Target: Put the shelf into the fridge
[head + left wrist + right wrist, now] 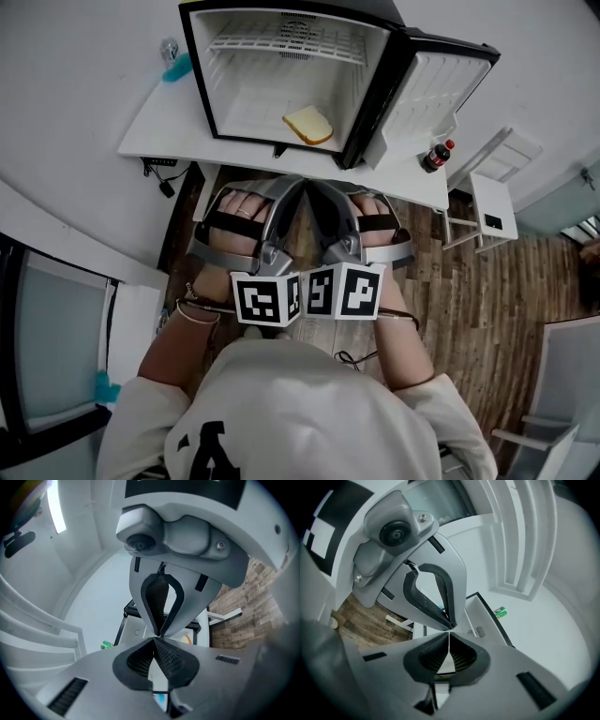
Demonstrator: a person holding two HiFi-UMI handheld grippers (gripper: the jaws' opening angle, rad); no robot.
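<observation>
As seen from the head view, logged left tool (157, 637) and right tool (449, 631) side by side at 6 o'clock, close to the chest, marker cubes just beside each other. Checked each gripper view: jaws pressed together on both, tips meeting, nothing between them. Found fridge (194, 75) at 12 o'clock from both tools, standing on white tabletop (169, 131), door (427, 89) swung fully out toward 2 o'clock, opening facing straight back at the tools. Found white wire shelf (281, 39) already inside, high in the cabinet at the far end of the 12 o'clock line, long axis running 9 to 3 o'clock, across the line of approach. Cannot tell whether seated level on its side ledges or only resting there. Noted slice of bread (308, 125) on the cabinet floor below, well apart from the shelf. Noted dark bottle (436, 155) on the tabletop at 2 o'clock, just past the door. Judged neither tool nearer: both about on the cabinet's centre line, left one toward the 9 o'clock end of the shelf, right one toward the 3 o'clock end. Judged placing as looking done; if any nudge needed, would call for a straight reach toward 12 o'clock, one tool per end, clear of the door edge.
</observation>
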